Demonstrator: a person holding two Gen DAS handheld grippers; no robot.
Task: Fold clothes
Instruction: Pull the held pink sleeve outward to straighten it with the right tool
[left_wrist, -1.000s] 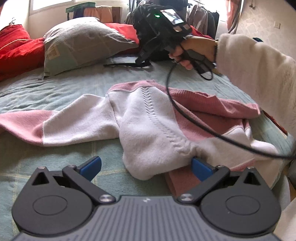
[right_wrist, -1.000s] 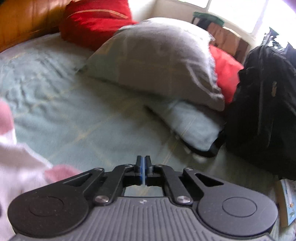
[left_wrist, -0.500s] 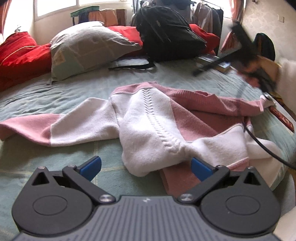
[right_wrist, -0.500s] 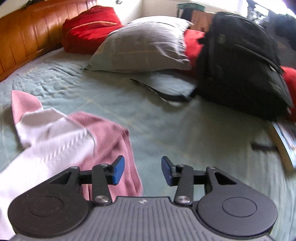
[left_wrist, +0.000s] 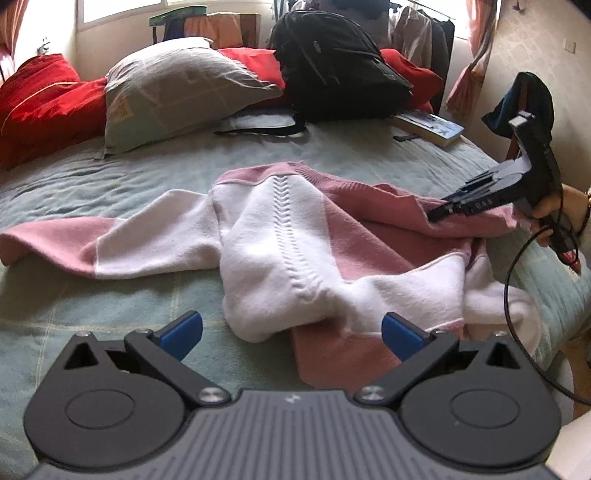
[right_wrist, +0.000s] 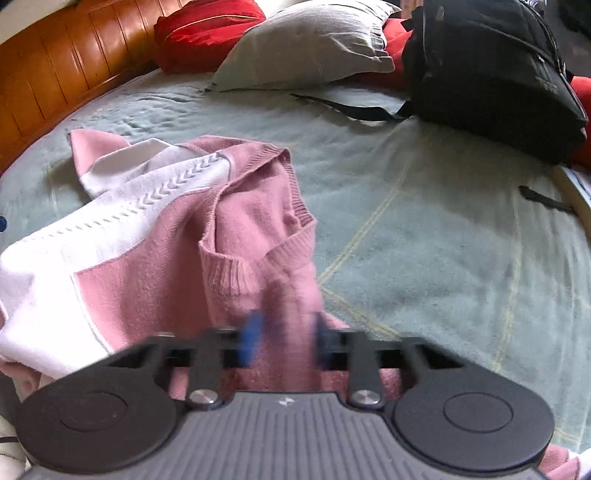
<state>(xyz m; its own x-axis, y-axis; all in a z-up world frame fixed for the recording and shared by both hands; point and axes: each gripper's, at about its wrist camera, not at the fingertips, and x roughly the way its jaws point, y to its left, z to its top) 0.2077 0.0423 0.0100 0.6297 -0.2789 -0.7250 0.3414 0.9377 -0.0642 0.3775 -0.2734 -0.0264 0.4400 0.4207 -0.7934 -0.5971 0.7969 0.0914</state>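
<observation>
A pink and white knit sweater (left_wrist: 288, 258) lies crumpled on the green bedspread (left_wrist: 110, 177), one sleeve stretched out to the left. My left gripper (left_wrist: 291, 332) is open just short of the sweater's near white fold, touching nothing. My right gripper (left_wrist: 439, 212), held in a hand at the right edge, has its tips on the pink sleeve. In the right wrist view its blurred jaws are closing, and the right gripper (right_wrist: 286, 339) has a ridge of the sweater (right_wrist: 166, 258) pinched between the blue pads.
A grey pillow (left_wrist: 177, 88), red pillows (left_wrist: 40, 107) and a black backpack (left_wrist: 340, 66) sit at the head of the bed. A book (left_wrist: 428, 125) lies at the far right. A black cable (left_wrist: 517, 277) hangs from the right gripper. A wooden headboard (right_wrist: 55, 74) curves round the left.
My right gripper swung from over the far bed near the pillow to the sweater's right pink sleeve, opened, and closed onto it. The left gripper stayed open and lifted slightly.
</observation>
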